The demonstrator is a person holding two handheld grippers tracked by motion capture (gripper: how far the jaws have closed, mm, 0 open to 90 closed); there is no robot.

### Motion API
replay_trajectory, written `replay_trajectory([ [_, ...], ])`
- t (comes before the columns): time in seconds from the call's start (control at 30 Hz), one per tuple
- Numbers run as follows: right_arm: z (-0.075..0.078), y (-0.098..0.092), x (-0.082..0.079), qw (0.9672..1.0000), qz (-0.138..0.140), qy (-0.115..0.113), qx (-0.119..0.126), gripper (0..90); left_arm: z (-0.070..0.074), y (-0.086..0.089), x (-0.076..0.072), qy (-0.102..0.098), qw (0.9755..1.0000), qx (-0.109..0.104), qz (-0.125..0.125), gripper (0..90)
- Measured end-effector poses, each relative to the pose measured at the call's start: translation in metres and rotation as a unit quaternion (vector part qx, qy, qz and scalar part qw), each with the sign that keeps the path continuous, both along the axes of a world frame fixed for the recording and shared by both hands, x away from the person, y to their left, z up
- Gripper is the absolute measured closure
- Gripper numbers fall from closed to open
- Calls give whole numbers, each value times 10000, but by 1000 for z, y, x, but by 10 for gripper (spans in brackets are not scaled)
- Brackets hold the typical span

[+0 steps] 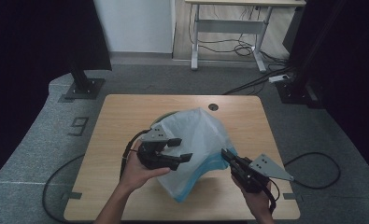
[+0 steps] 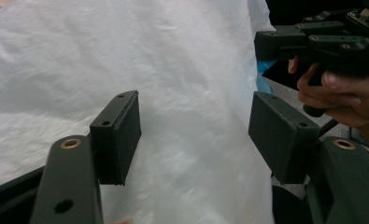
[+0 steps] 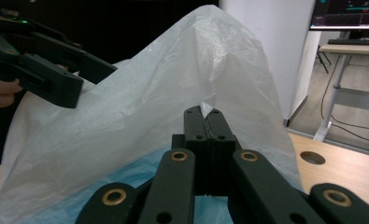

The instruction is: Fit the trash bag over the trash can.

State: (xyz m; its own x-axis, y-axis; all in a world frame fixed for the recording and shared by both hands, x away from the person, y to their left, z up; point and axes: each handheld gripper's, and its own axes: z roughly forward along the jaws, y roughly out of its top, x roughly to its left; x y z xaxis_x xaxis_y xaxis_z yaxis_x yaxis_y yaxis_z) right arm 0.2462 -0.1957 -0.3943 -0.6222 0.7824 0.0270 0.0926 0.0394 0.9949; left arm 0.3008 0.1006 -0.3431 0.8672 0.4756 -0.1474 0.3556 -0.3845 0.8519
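Note:
A white translucent plastic bag [image 1: 198, 140] stands puffed up in the middle of the wooden table [image 1: 126, 116], with a blue layer [image 1: 205, 169] at its lower edge and a green rim [image 1: 166, 115] peeking out behind it. My left gripper [image 1: 183, 149] is at the bag's left side, jaws open, and the bag [image 2: 173, 70] lies behind the gap without either pad pressing on it. My right gripper [image 1: 225, 153] is shut on a pinch of the bag's film [image 3: 209, 108] at its right edge. In the left gripper view the right gripper [image 2: 266, 44] shows at upper right.
A round cable hole [image 1: 213, 107] sits near the table's far edge. Bare tabletop lies to the left and far side of the bag. A black stand [image 1: 84, 84] is off the far left corner, a desk [image 1: 229, 28] with floor cables stands behind, and gripper cables trail off both sides.

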Motion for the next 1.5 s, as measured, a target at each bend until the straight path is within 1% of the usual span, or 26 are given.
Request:
replay_trajectory([
  [0.13,2,8,-1,9999,73,-42,-83,884,-1,-2,1,2,10000,2,-9,336],
  [0.23,1,13,-1,9998,106,-66,-137,884,-2,-2,2,4,10000,29,25,378],
  [0.3,1,15,-1,9998,128,-72,-151,884,-4,-2,3,13,10000,20,52,496],
  [0.33,0,16,-1,9998,134,-58,-150,884,-5,-1,3,30,10000,11,51,496],
  [0.37,0,17,-1,9998,135,-57,-155,884,-6,-1,4,61,10000,-6,31,547],
  [0.4,0,17,-1,9998,141,-60,-155,884,-7,-1,4,115,9999,-18,-2,605],
  [0.43,0,18,0,9998,152,-64,-146,883,-8,0,5,171,9998,-28,-14,692],
  [0.47,0,18,0,9998,157,-67,-139,883,-9,0,7,271,9996,-55,-27,727],
  [0.5,0,18,0,9998,157,-67,-139,883,-9,0,7,271,9996,-55,-27,764],
  [0.53,1,18,0,9998,164,-69,-135,883,-10,1,8,320,9995,-78,-32,764],
  [0.57,1,18,1,9997,179,-77,-129,882,-10,1,9,372,9992,-84,-70,799],
  [0.6,1,18,1,9997,199,-86,-130,877,-11,1,10,387,9992,-87,-94,855],
  [0.7,1,18,0,9997,192,-98,-138,859,-11,2,11,377,9991,-169,-73,893],
  [0.83,-3,14,-1,9998,164,-72,-132,769,-10,6,14,388,9987,-334,78,897],
  [0.93,-7,6,-4,9998,173,-54,-12,661,-10,8,15,354,9984,-417,146,898],
  [0.97,-7,6,-4,9998,173,-54,-12,661,-9,9,16,345,9983,-445,162,898],
  [1.0,-8,1,-6,9998,177,-58,27,578,-9,10,16,351,9981,-471,198,898],
  [1.03,-8,1,-6,9998,177,-58,27,578,-9,11,16,359,9978,-505,218,898],
  [1.1,-10,-4,-11,9998,147,-131,-20,512,-8,14,17,356,9976,-547,240,899],
  [1.17,-13,-9,-16,9998,127,-138,-54,468,-7,17,18,346,9971,-614,291,899],
  [1.2,-17,-14,-23,9998,45,-145,-101,444,-7,19,19,353,9968,-652,301,899],
  [1.3,-22,-20,-27,9999,-9,-120,-93,433,-7,22,19,355,9962,-716,341,899],
  [1.4,-34,-26,-29,9999,-78,-17,-111,415,-7,24,20,352,9961,-729,360,899],
  [1.43,-38,-27,-28,9998,-119,23,-146,406,-7,24,20,361,9959,-737,367,899],
  [1.47,-44,-29,-25,9994,-248,55,-242,390,-7,26,20,373,9957,-759,377,899],
  [1.5,-44,-29,-25,9994,-248,55,-242,390,-7,26,20,373,9957,-759,377,899],
])
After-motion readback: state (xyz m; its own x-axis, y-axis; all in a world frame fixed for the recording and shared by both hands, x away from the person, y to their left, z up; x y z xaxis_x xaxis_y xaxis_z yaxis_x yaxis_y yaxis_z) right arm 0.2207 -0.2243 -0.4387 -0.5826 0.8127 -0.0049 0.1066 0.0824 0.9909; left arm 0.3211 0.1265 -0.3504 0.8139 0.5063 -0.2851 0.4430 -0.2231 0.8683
